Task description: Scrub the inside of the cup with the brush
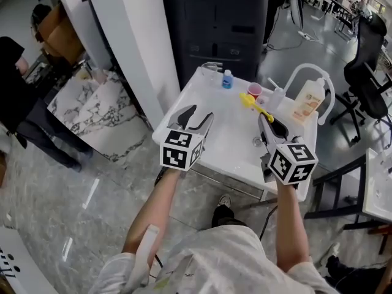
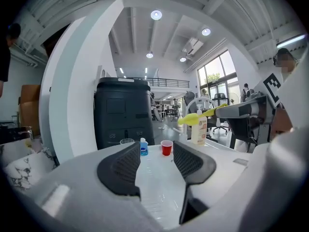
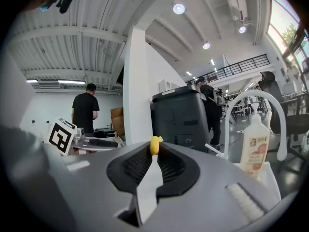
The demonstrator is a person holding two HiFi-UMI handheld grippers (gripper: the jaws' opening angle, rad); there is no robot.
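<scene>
A small red cup [image 1: 255, 90] stands upright at the far side of the white sink table [image 1: 229, 139]; it also shows in the left gripper view as the red cup [image 2: 166, 147], well beyond the jaws. My left gripper [image 1: 195, 115] is open and empty over the table's near left. My right gripper [image 1: 268, 124] is shut on the handle of a yellow brush [image 1: 254, 105], whose head points toward the cup. In the right gripper view the yellow brush [image 3: 155, 145] is pinched between the pads.
A blue-capped bottle [image 1: 227, 79] and a clear glass [image 1: 211, 72] stand at the far left of the table. A soap pump bottle [image 1: 308, 100] and a white curved tap [image 1: 311, 72] are at the far right. A dark cabinet [image 1: 214, 23] is behind; office chairs to the right.
</scene>
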